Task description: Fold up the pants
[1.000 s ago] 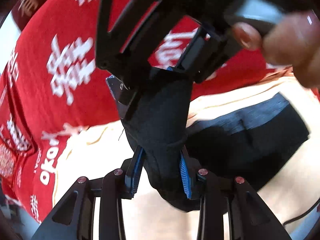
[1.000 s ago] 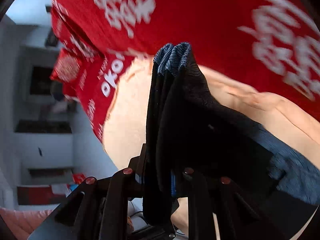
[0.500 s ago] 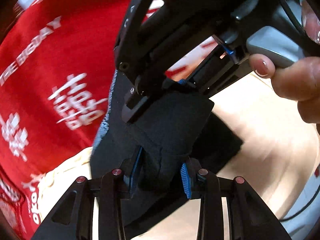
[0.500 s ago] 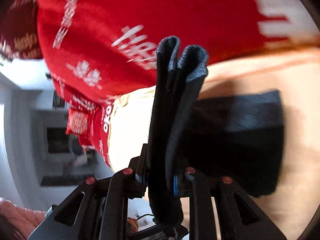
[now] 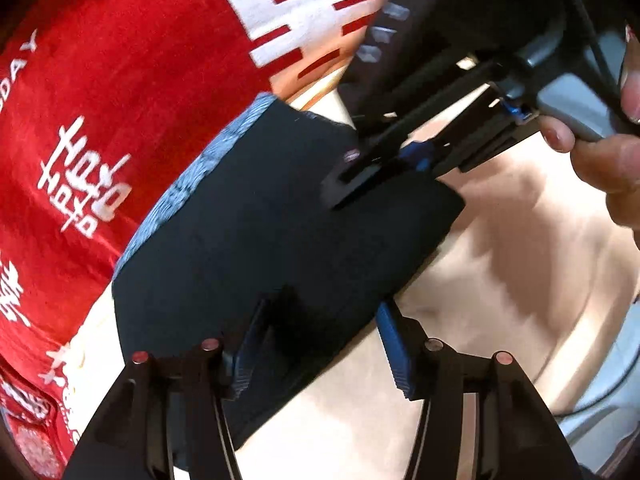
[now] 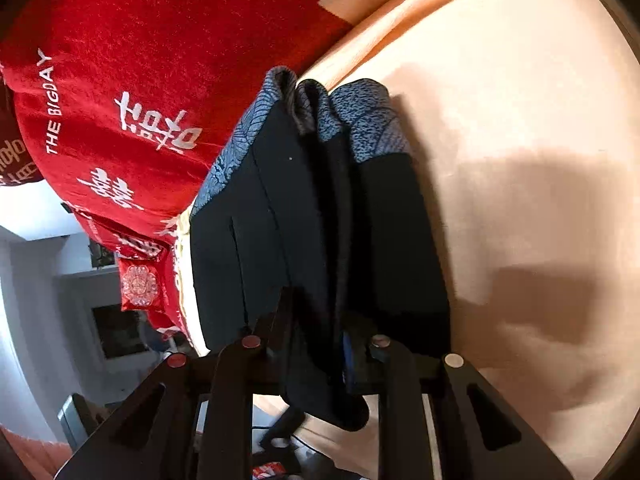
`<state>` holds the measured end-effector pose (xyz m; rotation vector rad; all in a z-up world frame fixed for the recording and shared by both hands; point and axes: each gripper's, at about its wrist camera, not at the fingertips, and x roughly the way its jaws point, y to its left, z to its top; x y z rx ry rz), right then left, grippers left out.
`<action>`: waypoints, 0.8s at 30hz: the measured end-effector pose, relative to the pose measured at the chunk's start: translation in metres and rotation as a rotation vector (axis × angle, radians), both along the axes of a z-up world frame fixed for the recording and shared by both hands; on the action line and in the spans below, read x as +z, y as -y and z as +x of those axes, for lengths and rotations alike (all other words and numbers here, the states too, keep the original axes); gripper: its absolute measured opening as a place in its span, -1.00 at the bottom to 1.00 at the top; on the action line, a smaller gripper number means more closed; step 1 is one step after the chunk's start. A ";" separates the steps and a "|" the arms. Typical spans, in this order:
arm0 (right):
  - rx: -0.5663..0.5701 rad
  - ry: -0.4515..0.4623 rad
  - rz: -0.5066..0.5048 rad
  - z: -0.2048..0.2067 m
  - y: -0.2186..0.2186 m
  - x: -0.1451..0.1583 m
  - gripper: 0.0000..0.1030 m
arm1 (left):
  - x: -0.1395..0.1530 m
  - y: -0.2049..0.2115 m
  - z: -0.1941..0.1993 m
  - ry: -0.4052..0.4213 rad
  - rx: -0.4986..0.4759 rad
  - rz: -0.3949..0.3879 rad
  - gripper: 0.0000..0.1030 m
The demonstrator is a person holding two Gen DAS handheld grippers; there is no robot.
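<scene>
I see the pants (image 5: pixel 260 232), dark navy with a blue patterned waistband (image 6: pixel 360 120), folded into a thick stack of layers. They lie on the pale peach bed sheet (image 6: pixel 520 100), their waistband edge against the red blanket (image 6: pixel 140 60).

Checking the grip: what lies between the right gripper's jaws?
In the right wrist view, bunched layers of the dark navy fabric pants fill the right gripper.

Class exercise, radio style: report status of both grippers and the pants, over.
Left gripper open, fingers astride the pants. Right gripper shut on pants, bunched folds between fingers. Pants lie folded on the cream sheet, beside the red blanket. Nothing in the way.
</scene>
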<state>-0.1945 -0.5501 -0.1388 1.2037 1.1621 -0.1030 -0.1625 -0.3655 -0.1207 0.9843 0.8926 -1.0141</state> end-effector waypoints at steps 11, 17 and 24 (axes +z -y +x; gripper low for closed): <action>0.095 -0.119 -0.236 0.006 -0.022 0.022 -0.54 | 0.036 -0.053 0.094 -0.139 0.356 -0.023 0.48; 0.125 -0.188 -0.364 0.000 -0.031 0.029 -0.48 | 0.028 -0.075 0.137 -0.176 0.486 -0.013 0.48; 0.171 -0.327 -0.516 0.001 -0.045 0.043 -0.35 | 0.015 -0.094 0.171 -0.237 0.600 0.029 0.48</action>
